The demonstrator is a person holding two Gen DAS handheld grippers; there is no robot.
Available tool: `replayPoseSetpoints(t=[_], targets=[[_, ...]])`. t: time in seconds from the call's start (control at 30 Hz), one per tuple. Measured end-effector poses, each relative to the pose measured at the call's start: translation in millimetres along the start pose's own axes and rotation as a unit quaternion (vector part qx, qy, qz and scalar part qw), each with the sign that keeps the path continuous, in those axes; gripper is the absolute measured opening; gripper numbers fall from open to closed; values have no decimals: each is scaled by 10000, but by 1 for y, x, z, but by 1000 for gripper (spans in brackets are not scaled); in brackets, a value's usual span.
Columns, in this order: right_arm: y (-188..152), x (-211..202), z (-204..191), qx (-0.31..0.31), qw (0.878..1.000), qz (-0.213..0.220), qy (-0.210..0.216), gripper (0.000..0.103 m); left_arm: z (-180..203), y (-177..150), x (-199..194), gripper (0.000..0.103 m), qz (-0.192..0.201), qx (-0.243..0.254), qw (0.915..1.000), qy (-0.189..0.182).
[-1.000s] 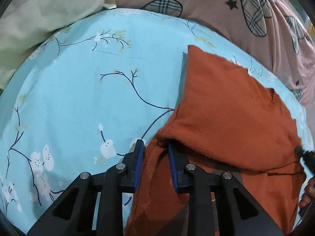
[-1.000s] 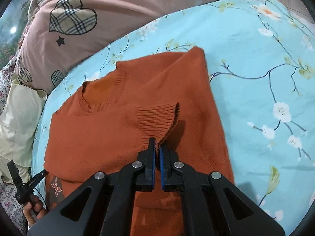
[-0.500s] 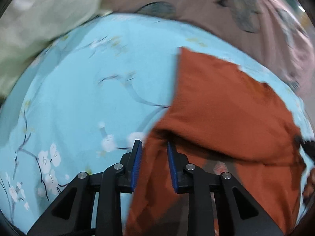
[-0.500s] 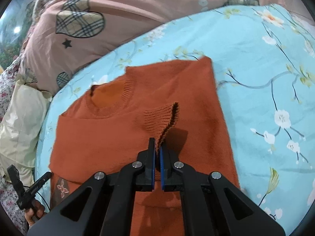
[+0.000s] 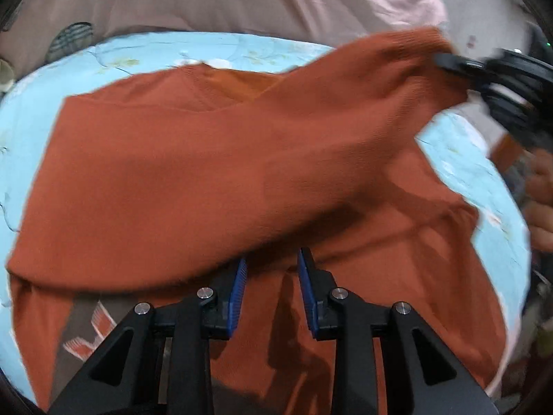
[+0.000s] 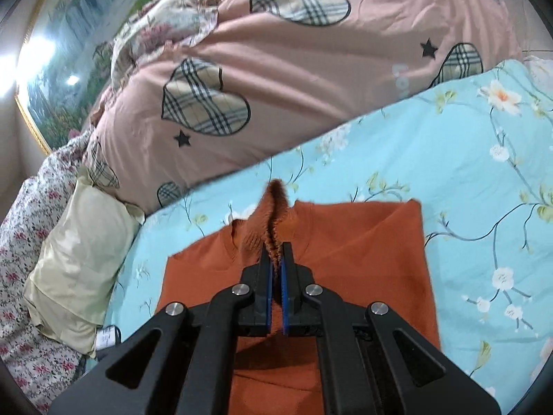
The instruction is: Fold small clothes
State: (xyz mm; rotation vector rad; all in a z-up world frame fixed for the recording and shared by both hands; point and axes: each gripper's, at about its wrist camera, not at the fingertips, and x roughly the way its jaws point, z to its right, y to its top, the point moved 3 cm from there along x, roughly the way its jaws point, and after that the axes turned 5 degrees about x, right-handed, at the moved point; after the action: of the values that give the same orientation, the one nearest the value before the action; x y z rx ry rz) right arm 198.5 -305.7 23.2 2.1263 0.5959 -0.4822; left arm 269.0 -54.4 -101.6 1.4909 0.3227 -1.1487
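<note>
An orange knitted sweater [image 5: 207, 159] lies flat on the light blue floral sheet [image 5: 138, 55]. One sleeve [image 5: 363, 103] is lifted off it toward the upper right. My right gripper [image 6: 275, 263] is shut on that sleeve's ribbed cuff [image 6: 273, 207], which sticks up past its fingertips. From the left wrist view it appears as a black shape, the right gripper [image 5: 446, 62], at the sleeve's end. My left gripper [image 5: 271, 269] hovers low over the sweater's lower body, just under the raised sleeve. Its jaws are opening, and no cloth is pinched between them.
A pink duvet with plaid hearts [image 6: 276, 69] is heaped along the far side of the sheet. A cream pillow [image 6: 76, 252] and floral bedding [image 6: 20, 242] lie at the left. A person's hand [image 5: 542, 207] shows at the right edge. Bare sheet [image 6: 466, 173] stretches right of the sweater.
My left gripper has swung from the sweater's left edge to over its body, rolling as it went. My right gripper has risen with the cuff, pulling the sleeve up off the sweater.
</note>
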Motion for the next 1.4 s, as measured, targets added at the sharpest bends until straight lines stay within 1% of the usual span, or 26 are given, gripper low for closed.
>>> replayPoseSetpoints(t=[0.07, 0.13, 0.17, 0.2, 0.27, 0.3, 0.33, 0.4, 0.43, 0.53, 0.6, 0.67, 0.77, 0.8, 0.83, 0.9, 0.93, 0.97, 1.03, 1.1, 1.13, 1.23, 1.3, 1.33, 1.37, 1.4], targets=[[1, -2, 6, 33, 10000, 30, -49, 5, -19, 7, -1, 30, 89, -269, 9993, 245], [-2, 2, 19, 111, 9998, -45, -142, 5, -54, 9, -10, 30, 219, -635, 9946, 788], [-5, 4, 25, 166, 9996, -106, -201, 5, -72, 7, -15, 30, 255, -822, 9909, 1039], [-11, 8, 33, 220, 9991, -185, -300, 5, -89, 4, -21, 30, 292, -1007, 9877, 1163], [-22, 17, 47, 321, 9978, -373, -444, 5, -129, -7, -38, 30, 401, -1515, 9770, 1445], [-31, 22, 54, 401, 9968, -523, -462, 5, -146, -14, -44, 28, 427, -1706, 9733, 1477], [-40, 30, 59, 431, 9953, -694, -513, 5, -156, -19, -48, 19, 434, -1829, 9728, 1357], [-53, 38, 65, 369, 9931, -863, -697, 5, -177, -34, -53, 13, 396, -2170, 9692, 1091], [-58, 40, 67, 327, 9923, -902, -787, 5, -179, -38, -53, 8, 405, -2224, 9689, 1010], [-66, 44, 77, 161, 9888, -945, -1143, 5, -181, -46, -59, 7, 416, -2173, 9705, 959], [-72, 50, 85, 287, 9860, -1109, -1215, 4, -173, -47, -58, 7, 369, -1963, 9736, 1104], [-71, 46, 82, 184, 9857, -1052, -1302, 5, -169, -47, -59, 8, 310, -1810, 9752, 1233], [-63, 26, 62, -127, 9842, -590, -1665, 6, -163, -49, -62, 12, 308, -1751, 9762, 1240], [-61, 22, 57, -190, 9842, -460, -1697, 6, -163, -51, -65, 12, 305, -1753, 9763, 1235], [-60, 18, 51, -237, 9860, -360, -1608, 6, -163, -52, -65, 14, 300, -1755, 9763, 1232], [-62, 24, 41, -278, 9910, -502, -1211, 6, -163, -53, -64, 14, 286, -1747, 9763, 1244], [-66, 33, 39, -292, 9913, -727, -1056, 6, -163, -53, -64, 15, 276, -1738, 9764, 1255], [-72, 44, 39, -323, 9889, -1004, -1046, 6, -162, -52, -63, 15, 268, -1719, 9764, 1278], [-83, 59, 56, -281, 9804, -1345, -1411, 6, -162, -51, -62, 15, 259, -1711, 9764, 1289], [-83, 52, 72, 58, 9844, -1250, -1236, 3, -163, -53, -64, 15, 245, -1742, 9761, 1279], [-82, 45, 76, 151, 9841, -1200, -1303, 3, -164, -55, -66, 16, 221, -1749, 9759, 1284], [-78, 10, 86, 243, 9837, -935, -1514, 11, -160, -61, -73, 27, 167, -1613, 9800, 1152], [-77, -14, 95, 369, 9860, -827, -1399, 27, -152, -69, -82, 36, 128, -1403, 9841, 1081], [-76, -26, 100, 422, 9866, -782, -1369, 31, -149, -72, -87, 48, 114, -1304, 9848, 1141], [-77, -37, 105, 449, 9864, -746, -1395, 40, -145, -77, -93, 57, 113, -1200, 9849, 1241], [-80, -46, 109, 459, 9863, -749, -1399, 43, -141, -83, -100, 58, 141, -1112, 9854, 1281]])
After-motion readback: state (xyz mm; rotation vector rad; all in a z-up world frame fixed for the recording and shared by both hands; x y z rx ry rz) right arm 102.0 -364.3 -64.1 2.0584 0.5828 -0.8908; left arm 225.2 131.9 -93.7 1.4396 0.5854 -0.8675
